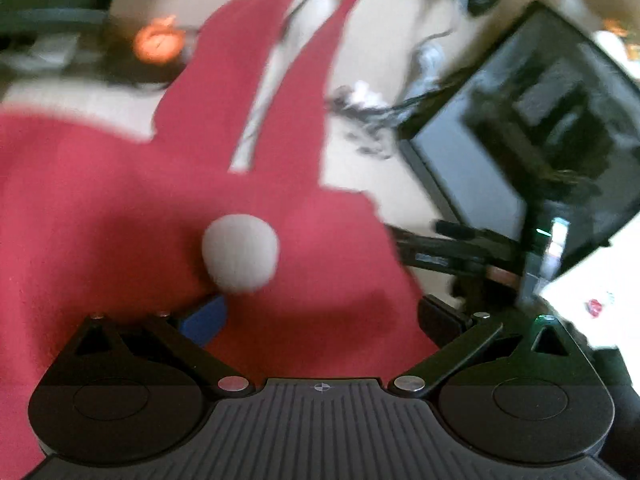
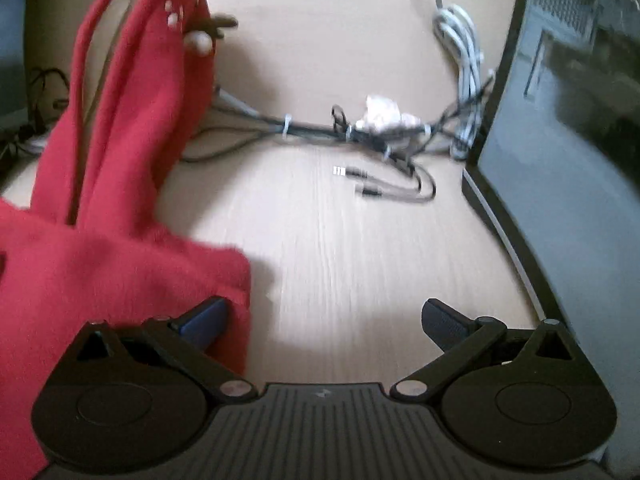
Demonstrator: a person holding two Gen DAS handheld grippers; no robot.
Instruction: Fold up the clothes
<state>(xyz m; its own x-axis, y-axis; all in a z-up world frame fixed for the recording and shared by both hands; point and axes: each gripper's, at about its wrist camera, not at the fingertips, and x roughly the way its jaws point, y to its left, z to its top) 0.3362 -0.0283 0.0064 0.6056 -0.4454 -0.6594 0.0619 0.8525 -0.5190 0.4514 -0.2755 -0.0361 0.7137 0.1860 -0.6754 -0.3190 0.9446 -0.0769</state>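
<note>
A: Left wrist view first. Where's the garment?
B: The red garment covers the view from nine o'clock to the centre, two long strips running up toward twelve. A white pompom sits on it just ahead of the left tool.
A: The tool's state?
B: Released, fingers spread wide, red cloth lying between them. A dark computer case stands at two o'clock on the pale bench.
A: Right wrist view?
B: The garment fills nine o'clock, draped over the blue left finger pad. The right tool is also released. Bundled cables lie at twelve on the bench.
</note>
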